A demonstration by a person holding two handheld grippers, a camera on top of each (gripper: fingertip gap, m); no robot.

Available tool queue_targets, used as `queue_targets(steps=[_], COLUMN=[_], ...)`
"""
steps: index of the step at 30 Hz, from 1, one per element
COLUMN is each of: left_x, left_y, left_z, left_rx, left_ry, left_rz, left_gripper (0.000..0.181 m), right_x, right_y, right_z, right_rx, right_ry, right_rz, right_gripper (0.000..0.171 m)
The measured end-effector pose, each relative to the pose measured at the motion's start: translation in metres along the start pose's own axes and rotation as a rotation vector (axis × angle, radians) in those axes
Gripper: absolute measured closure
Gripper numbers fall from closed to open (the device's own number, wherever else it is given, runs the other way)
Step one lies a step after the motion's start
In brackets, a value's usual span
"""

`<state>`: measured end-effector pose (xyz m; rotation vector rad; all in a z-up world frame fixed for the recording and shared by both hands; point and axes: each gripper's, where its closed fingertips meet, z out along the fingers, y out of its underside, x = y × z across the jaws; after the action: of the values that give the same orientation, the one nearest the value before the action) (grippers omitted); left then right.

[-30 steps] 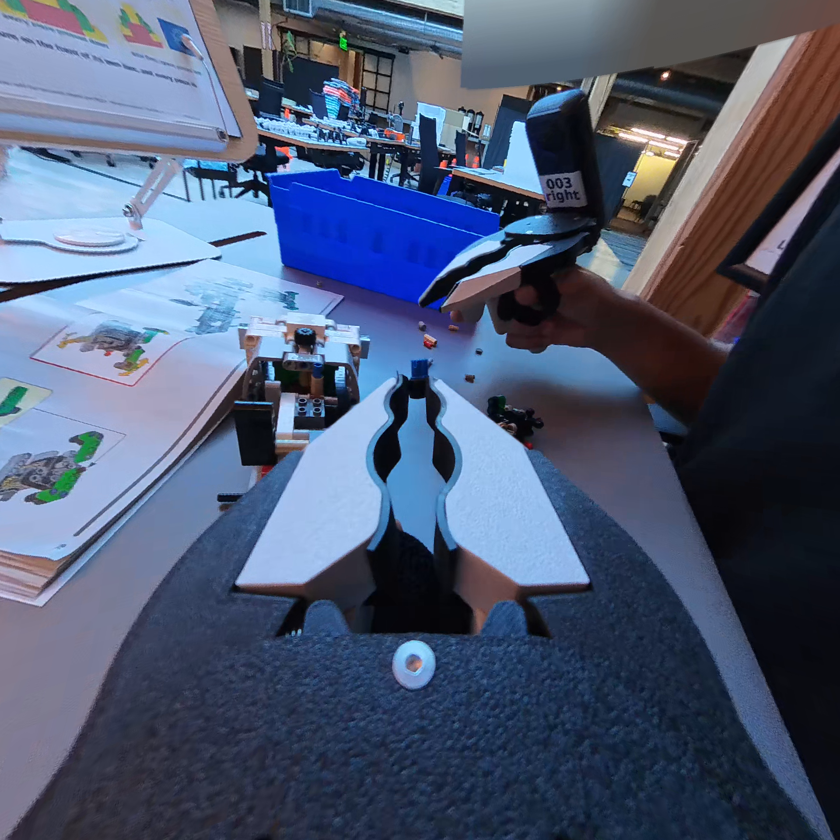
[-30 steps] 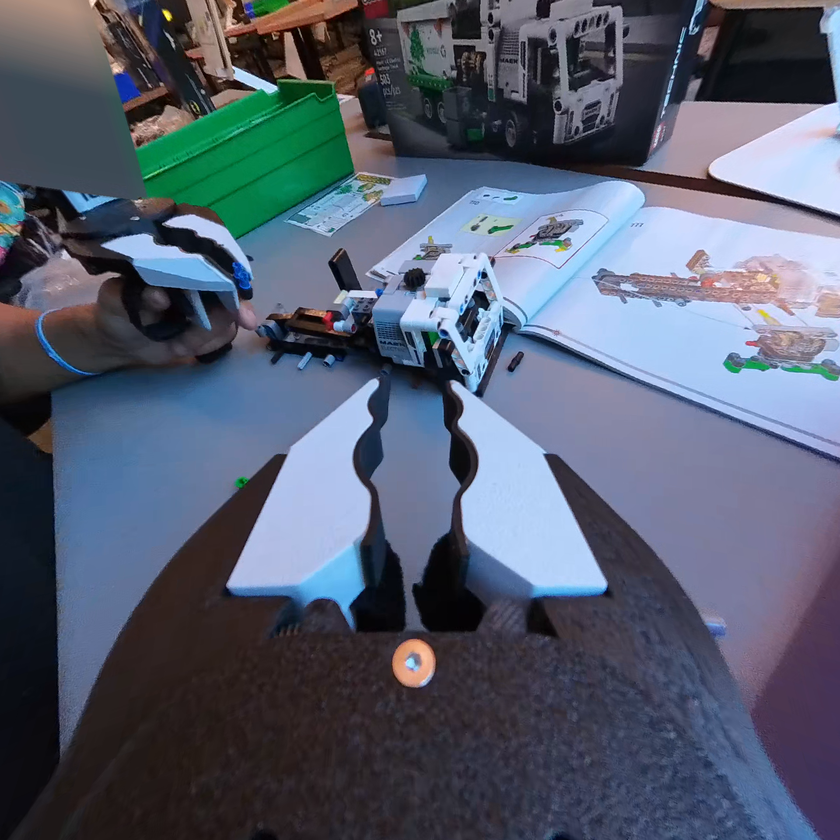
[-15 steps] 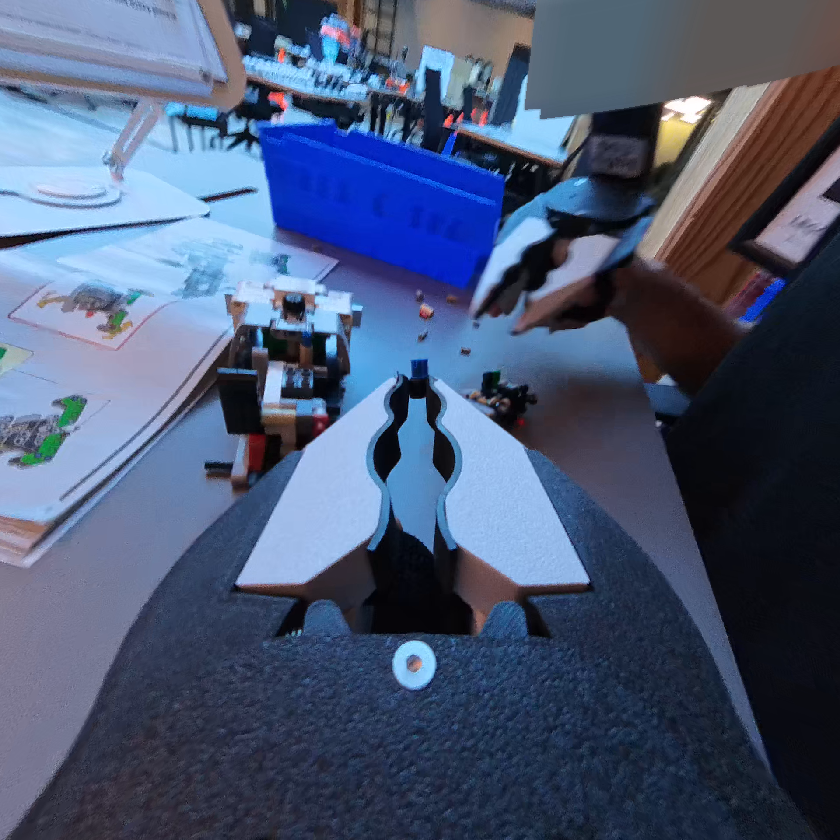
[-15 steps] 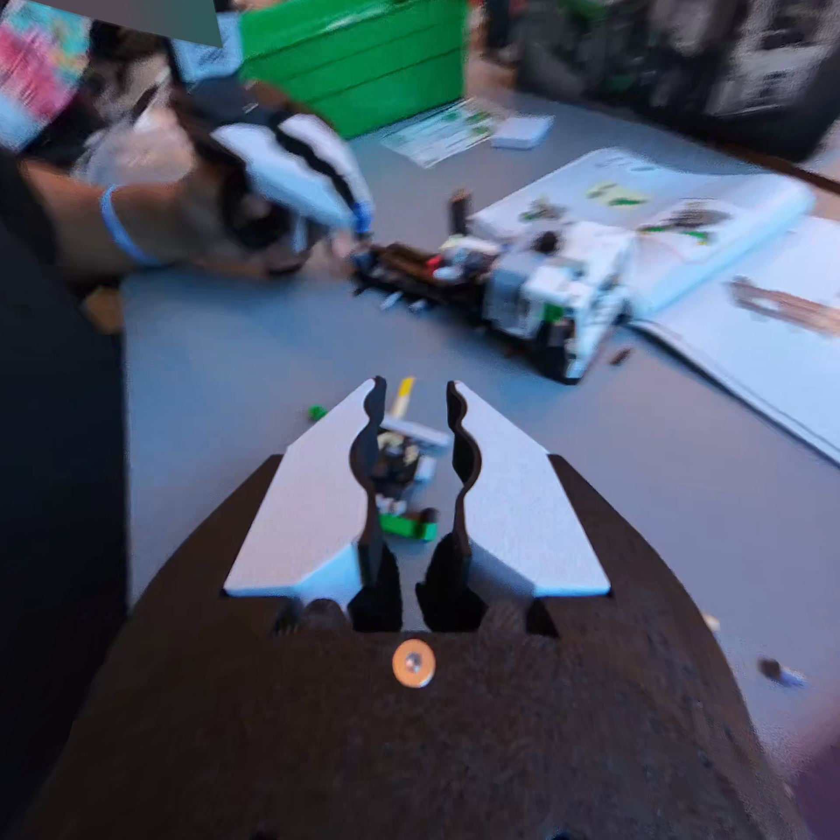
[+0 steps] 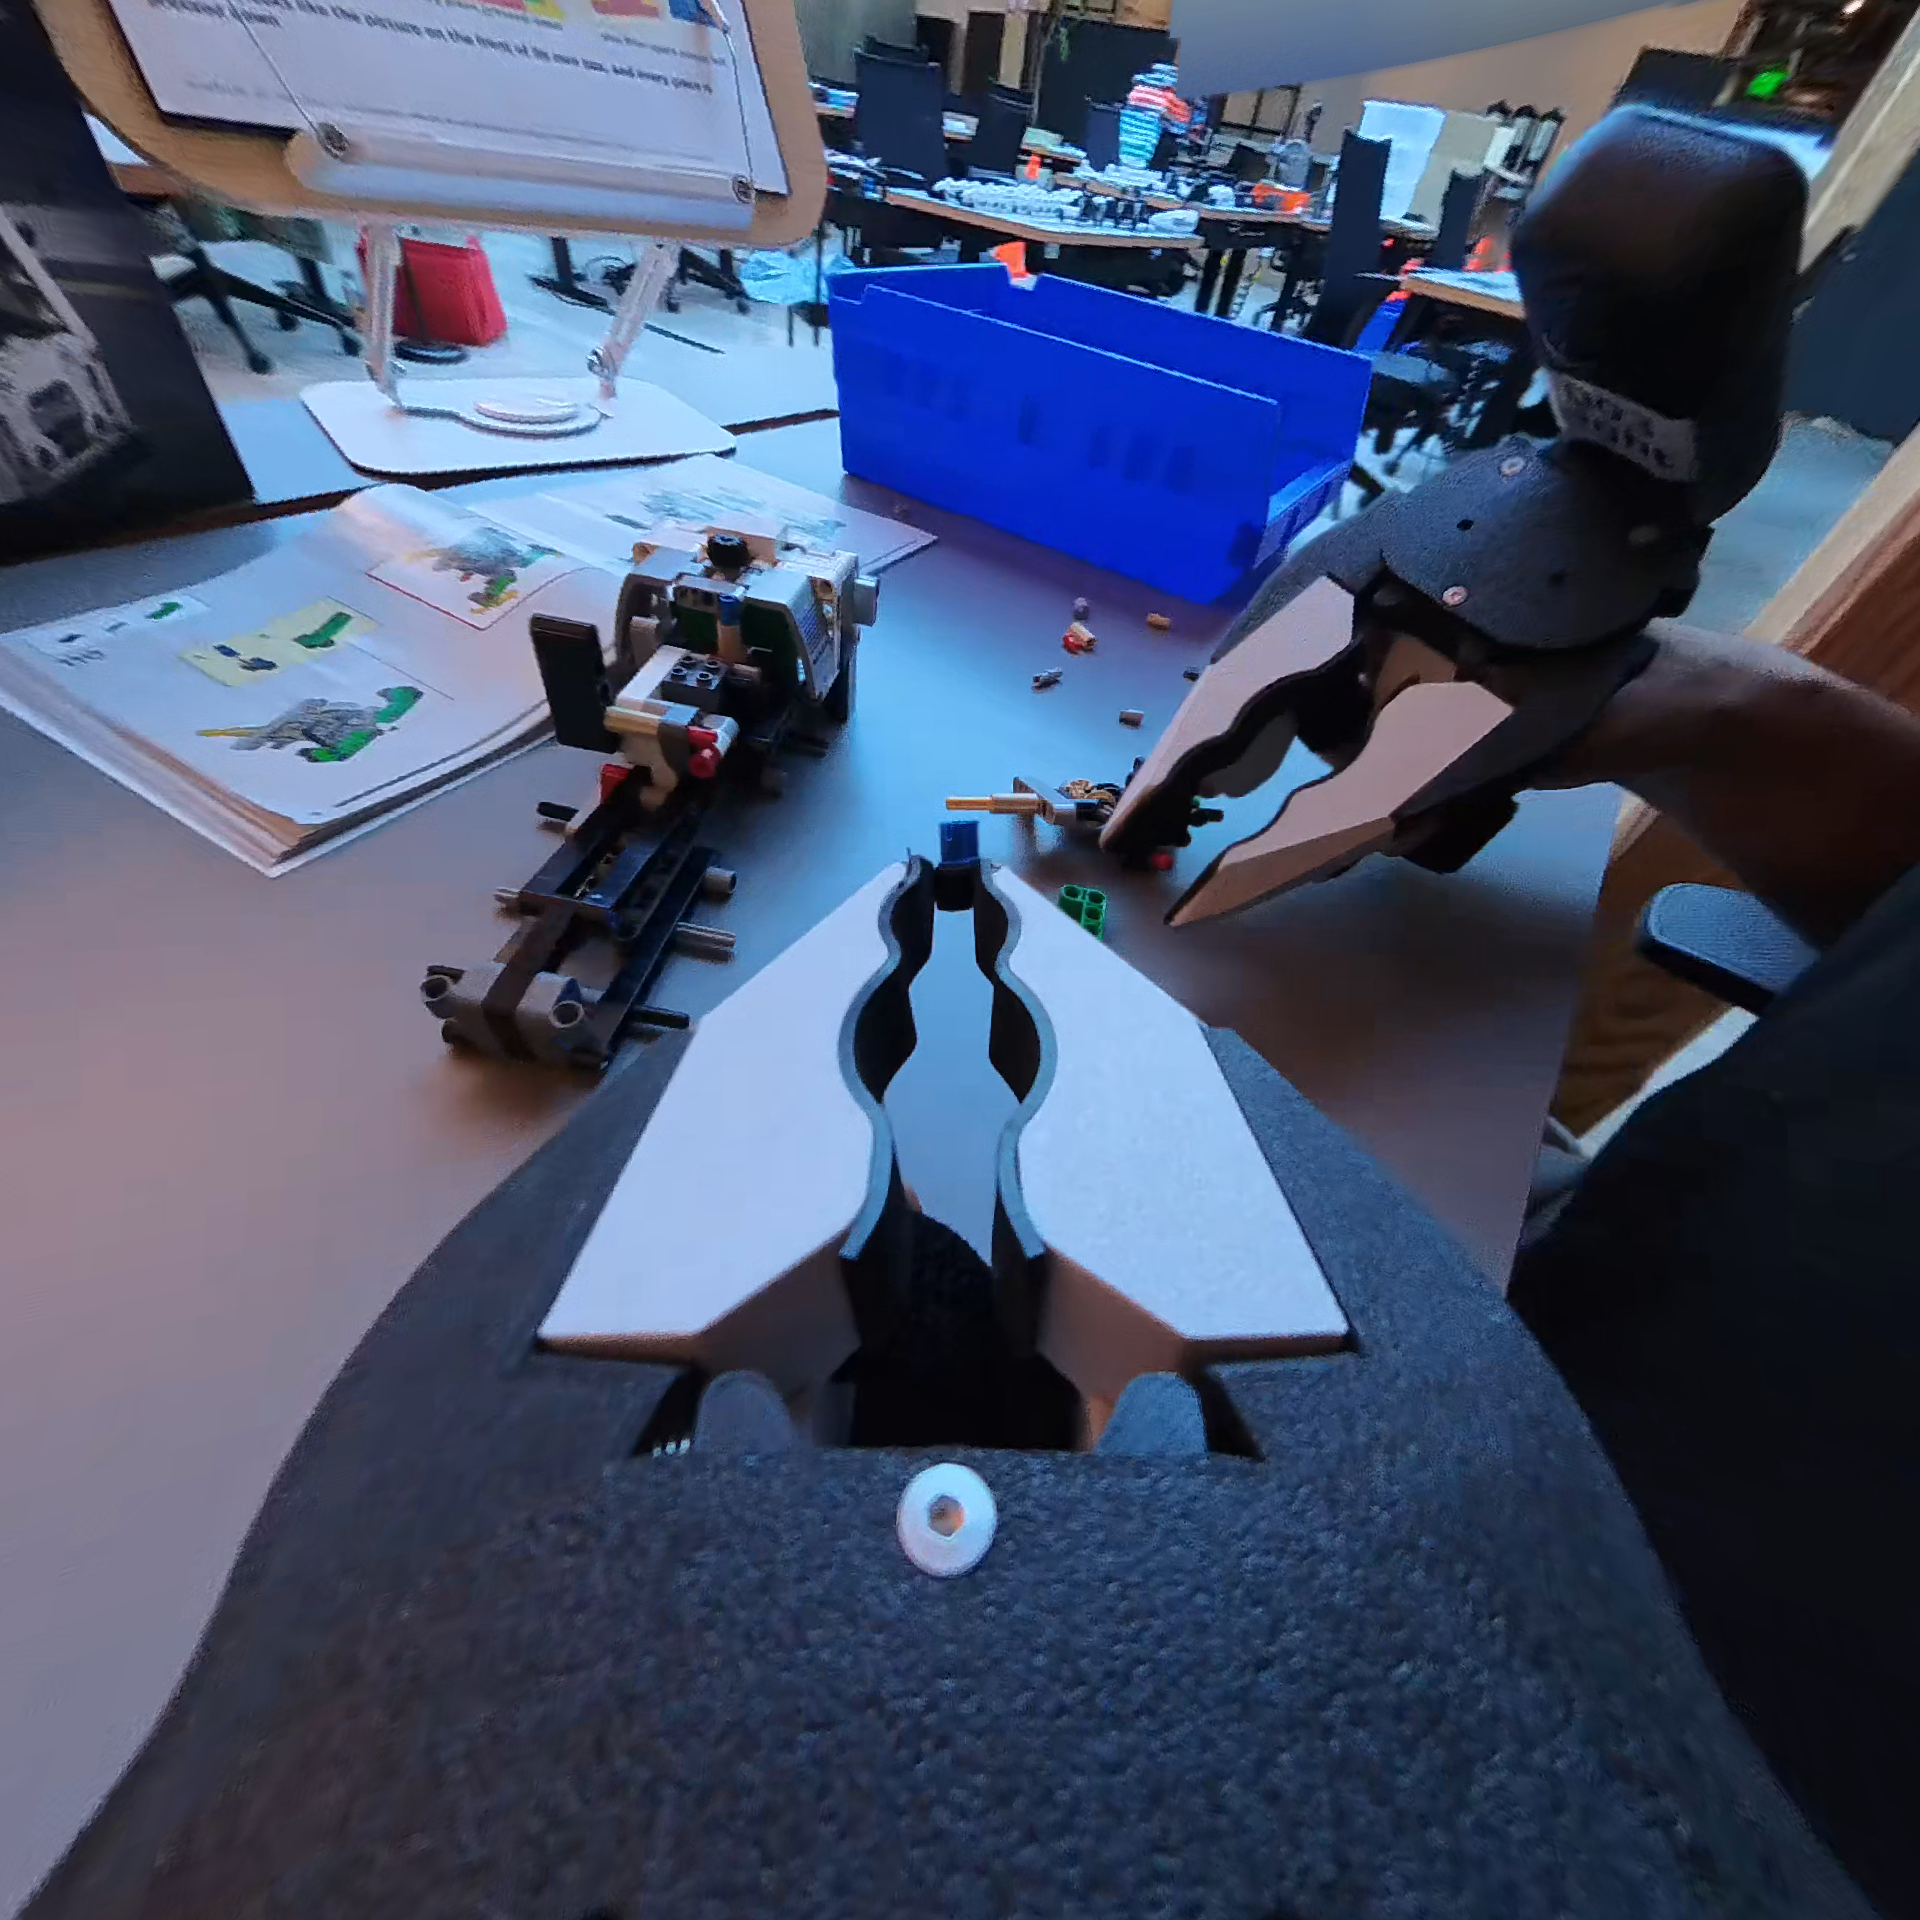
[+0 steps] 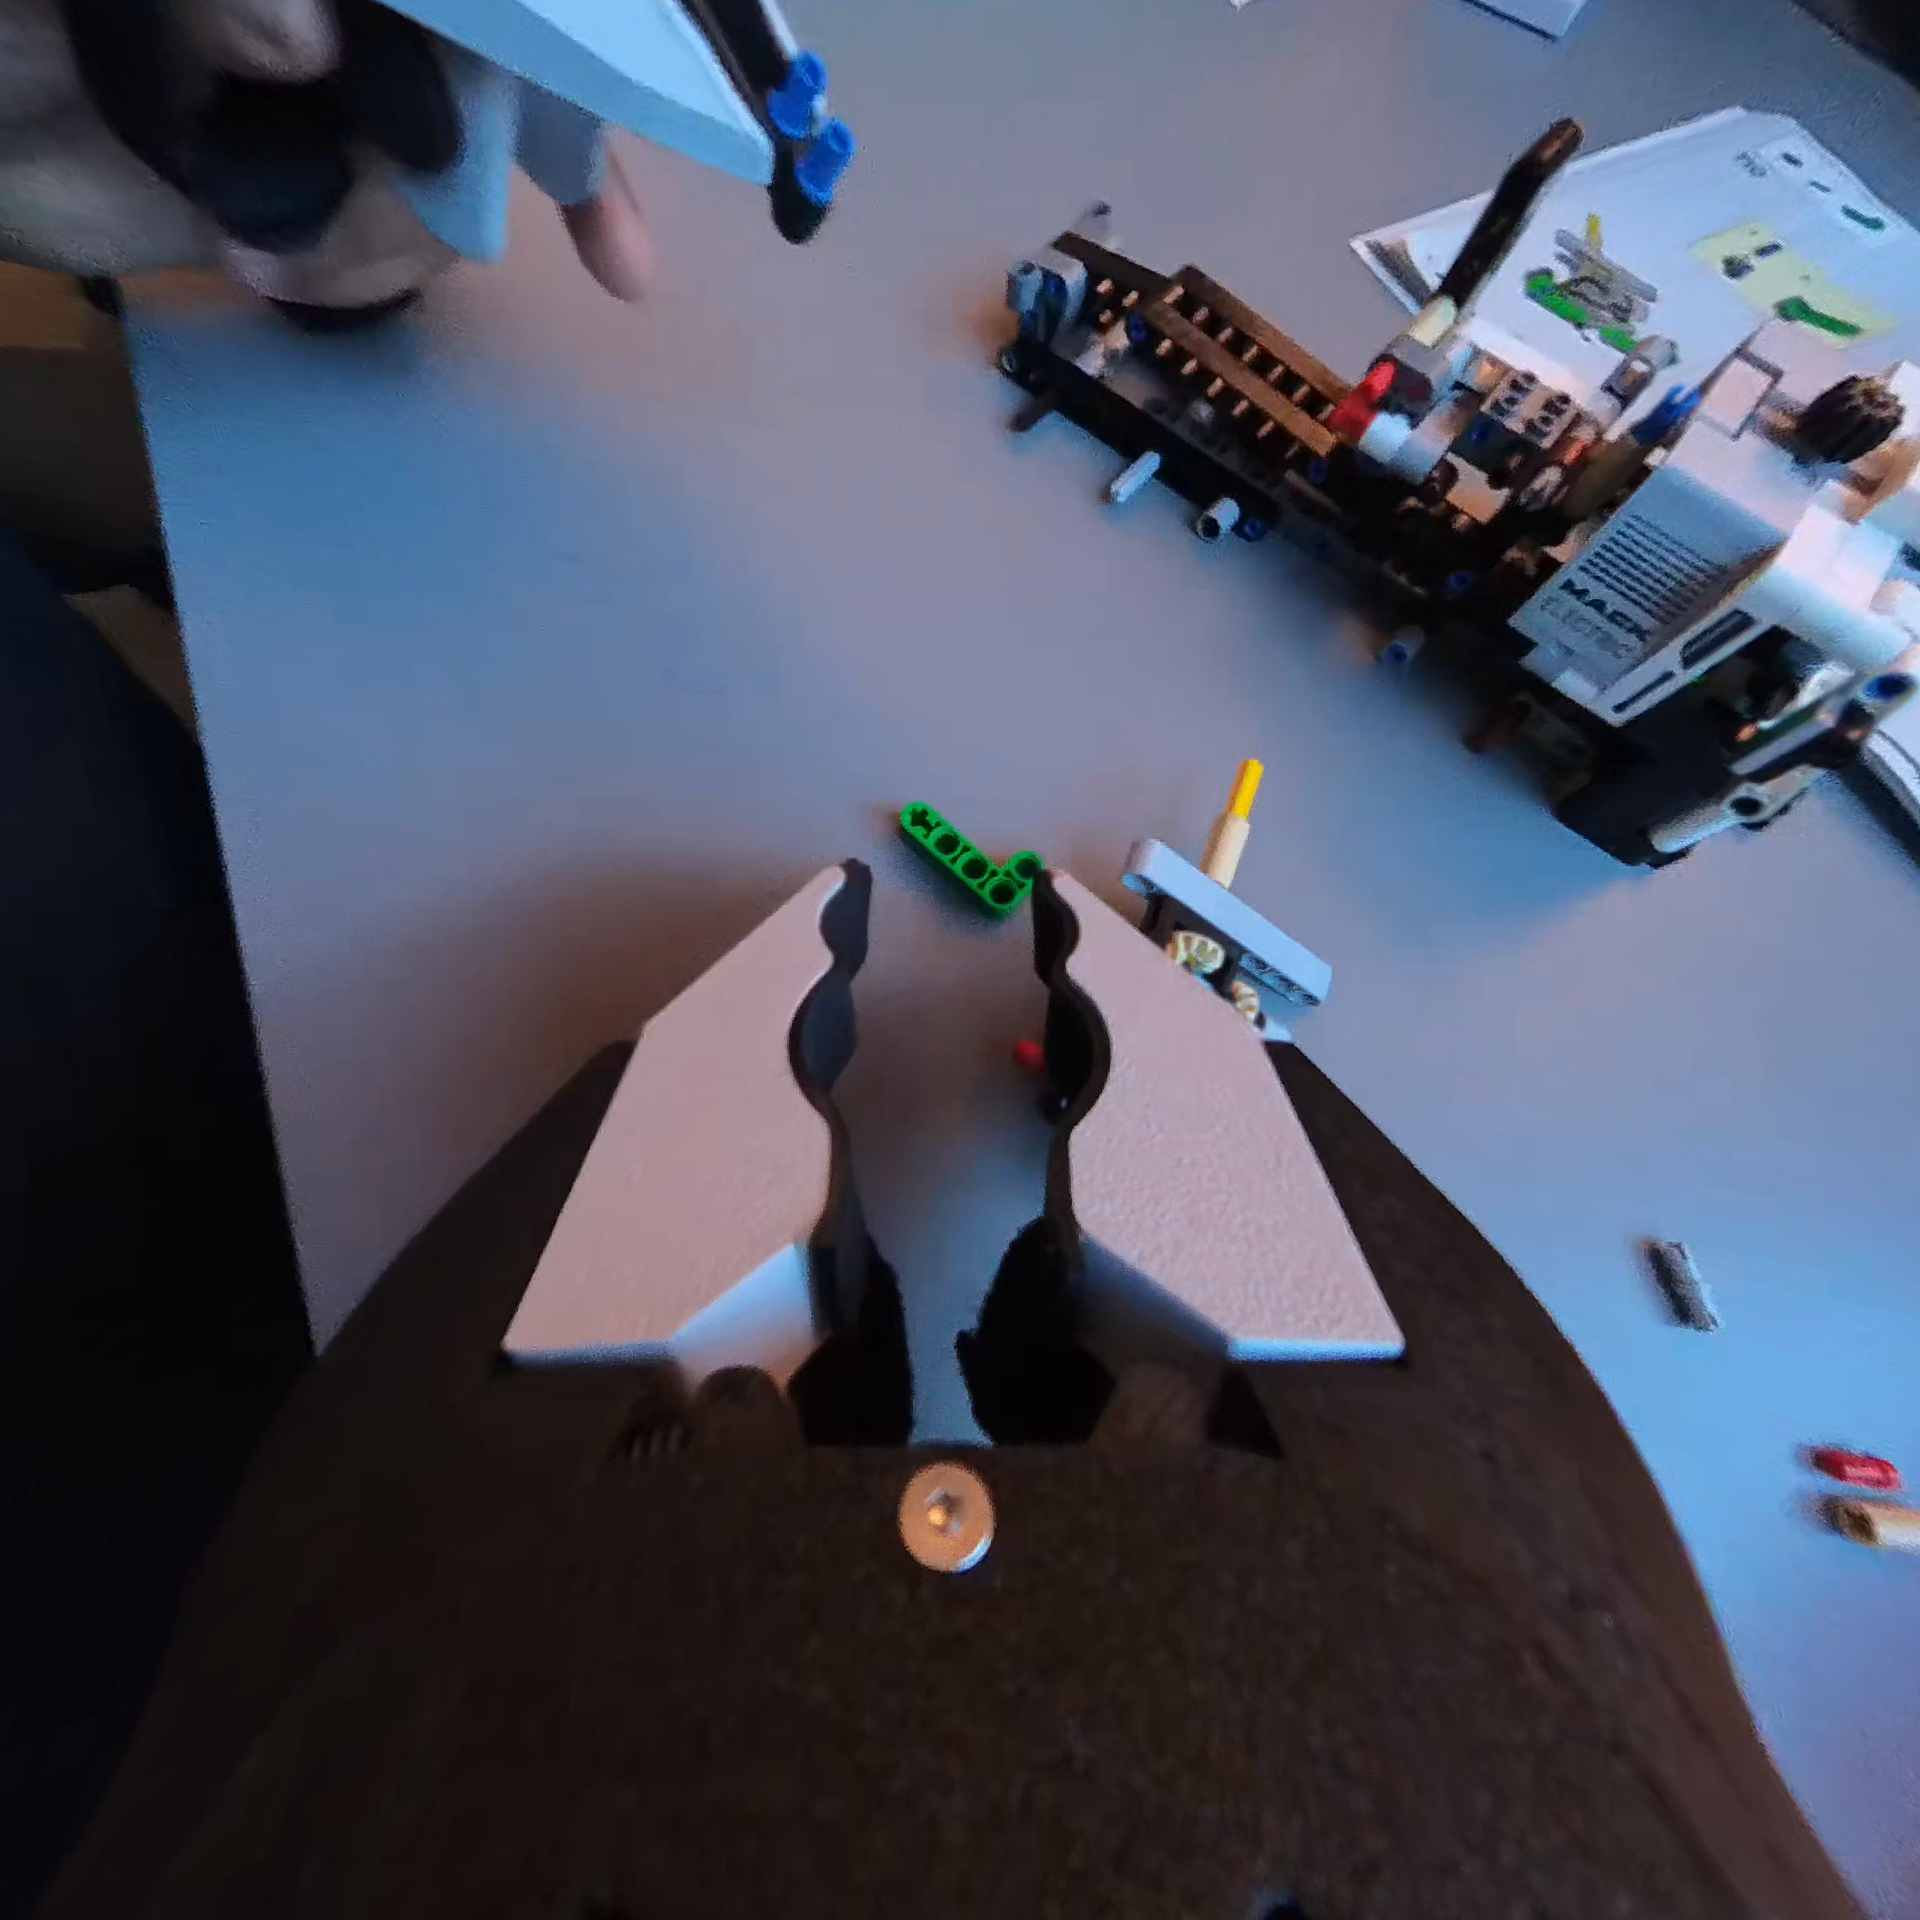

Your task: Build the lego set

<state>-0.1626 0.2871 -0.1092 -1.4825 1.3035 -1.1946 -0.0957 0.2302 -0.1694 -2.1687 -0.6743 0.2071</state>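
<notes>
Half-built lego truck [image 5: 681, 717] lies on the grey table [image 5: 260, 1091], left of centre in my left wrist view, cab end far, black chassis rails pointing near; the open instruction booklet [image 5: 312, 665] sits just beyond it to the left. My left gripper [image 5: 954, 871] has its jaws nearly closed on a small blue-and-black piece [image 5: 957, 844], pinched at the very tips. My right gripper [image 6: 943, 883] hangs low over the table with jaws parted and nothing between them; a green L-shaped beam [image 6: 966, 858] lies just past its tips, and a small grey subassembly with a yellow axle [image 6: 1226, 914] sits right beside its right finger. Blue bin [image 5: 1091, 416] at the far side, loose pins scattered before it.
</notes>
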Motion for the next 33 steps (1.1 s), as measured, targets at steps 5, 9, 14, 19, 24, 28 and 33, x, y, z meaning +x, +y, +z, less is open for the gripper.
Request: queue_targets(steps=[5,9,14,19,24,28,33], left_x=[0.006,0.008,0.006,0.013,0.015,0.004,0.013], left_y=[0.002,0.001,0.000,0.001,-0.003,-0.003,-0.006], left_z=[-0.007,-0.011,-0.013,-0.014,-0.018,-0.026,-0.032], left_rx=[0.011,0.027,0.031,0.031,0.058,0.069,0.103], left_ry=[-0.063,-0.064,-0.054,-0.023,0.028,-0.004,0.040], left_rz=[0.069,0.082,0.052,0.081,0.038,0.011,0.072], left_gripper=[0.176,0.176,0.176,0.176,0.176,0.176,0.176], right_x=[-0.002,0.002,0.004,0.004,0.001,-0.002,-0.032], right_y=[0.001,0.000,-0.002,0.006,0.006,-0.003,-0.090], right_z=[0.006,0.014,0.012,0.014,0.023,0.023,-0.003], right_rx=[-0.064,-0.099,-0.104,-0.080,-0.074,-0.025,0.496], right_ry=[0.080,0.205,0.339,0.394,0.359,0.321,-0.282], right_rz=[0.036,0.085,0.243,0.406,0.443,0.437,0.825], right_gripper=[0.142,0.141,0.140,0.123,0.138,0.140,0.140])
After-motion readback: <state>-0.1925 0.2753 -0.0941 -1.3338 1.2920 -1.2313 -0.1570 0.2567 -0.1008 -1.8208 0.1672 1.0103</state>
